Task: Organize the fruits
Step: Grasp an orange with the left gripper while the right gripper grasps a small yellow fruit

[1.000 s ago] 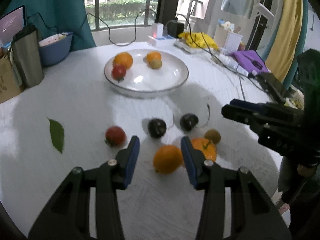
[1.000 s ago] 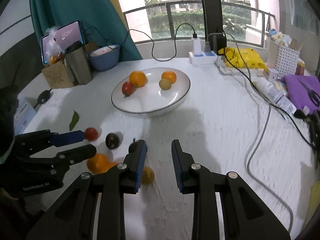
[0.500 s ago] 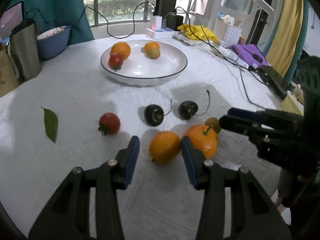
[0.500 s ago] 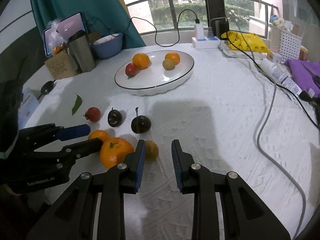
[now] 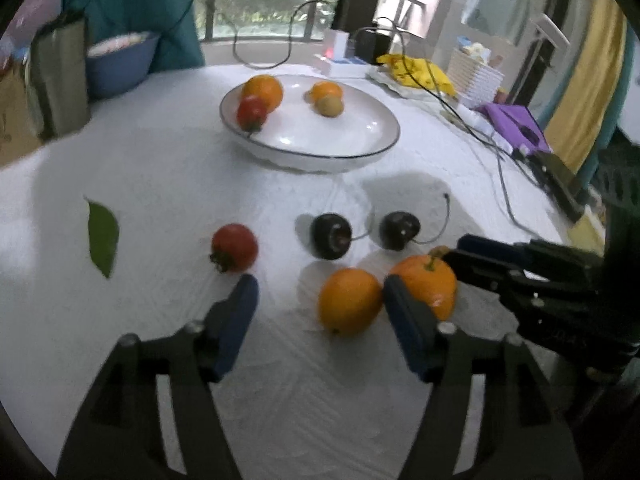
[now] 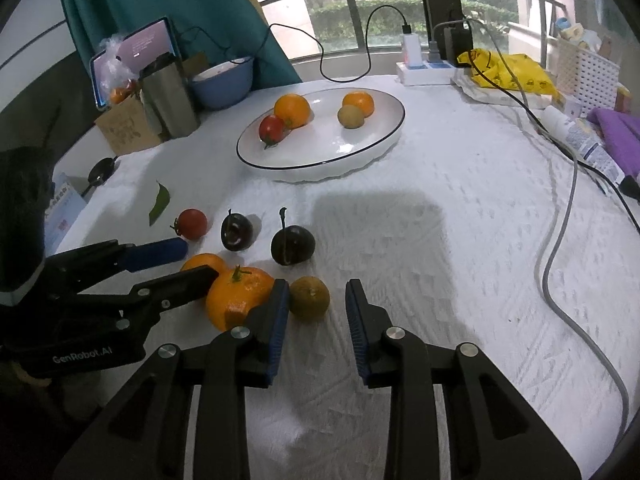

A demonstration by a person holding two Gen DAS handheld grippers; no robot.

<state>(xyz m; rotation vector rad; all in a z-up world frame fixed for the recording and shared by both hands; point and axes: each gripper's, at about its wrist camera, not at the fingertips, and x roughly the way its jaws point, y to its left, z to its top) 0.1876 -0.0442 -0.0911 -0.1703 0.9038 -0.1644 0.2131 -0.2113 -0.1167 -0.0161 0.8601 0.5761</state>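
My left gripper [image 5: 322,304] hangs low over the white tablecloth, its jaws opening around a plain orange [image 5: 349,300] that neither pad touches. Just right of it lies a stemmed orange [image 5: 428,284]. My right gripper [image 6: 316,304] is opening slightly, with a small greenish-brown fruit [image 6: 309,298] at its tips, untouched. Beyond lie a tomato [image 6: 193,223] and two dark stemmed cherries [image 6: 237,232] [image 6: 293,245]. The white plate [image 6: 384,148] further back holds two oranges, a tomato and a small brown fruit.
A green leaf [image 5: 103,236] lies left of the tomato. At the back left stand a blue bowl [image 5: 120,62], a metal cup [image 5: 60,80] and a cardboard box. A grey cable [image 6: 560,240], a yellow bag and a white basket occupy the right side.
The left jaws have spread wider around the plain orange. The right jaws have parted a little by the small fruit. Both hands have dipped slightly closer to the loose fruit.
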